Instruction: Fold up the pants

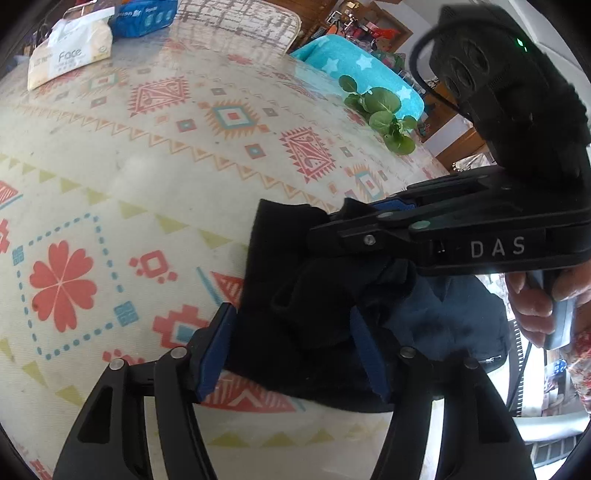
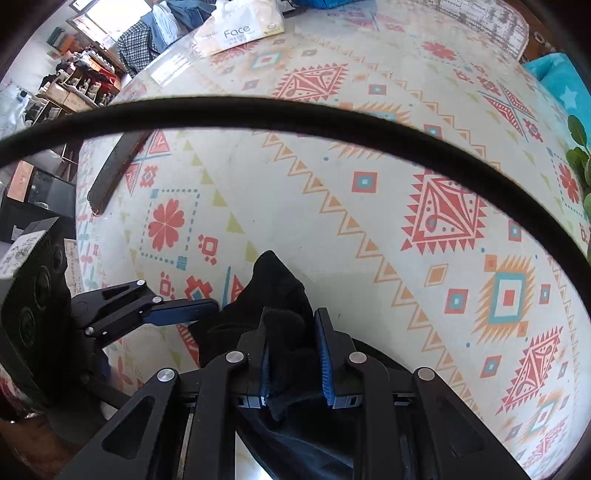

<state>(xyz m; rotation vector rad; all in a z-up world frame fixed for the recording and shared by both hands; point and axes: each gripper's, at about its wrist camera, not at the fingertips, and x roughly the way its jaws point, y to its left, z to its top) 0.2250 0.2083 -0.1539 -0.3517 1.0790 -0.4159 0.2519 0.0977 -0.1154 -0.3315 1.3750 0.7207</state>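
The pants [image 1: 295, 295] are a dark navy-black bundle at the near edge of the patterned table [image 1: 147, 166]. My left gripper [image 1: 291, 343] stands wide open around the bundle, its blue pads on either side of the cloth. My right gripper [image 2: 295, 354] is shut on a bunched fold of the pants [image 2: 277, 295]; its pads pinch the cloth, which pokes out ahead of the fingers. The right gripper also shows in the left wrist view [image 1: 369, 225], coming in from the right over the pants. The left gripper shows in the right wrist view [image 2: 184, 310] at the left.
A tissue pack [image 1: 70, 55] and a blue packet [image 1: 144, 16] lie at the far side. A green leafy sprig [image 1: 384, 110] and a turquoise star cushion [image 1: 354, 66] sit at the far right. A black cable [image 2: 295, 110] arcs across the right wrist view. A dark strip [image 2: 118, 166] lies left.
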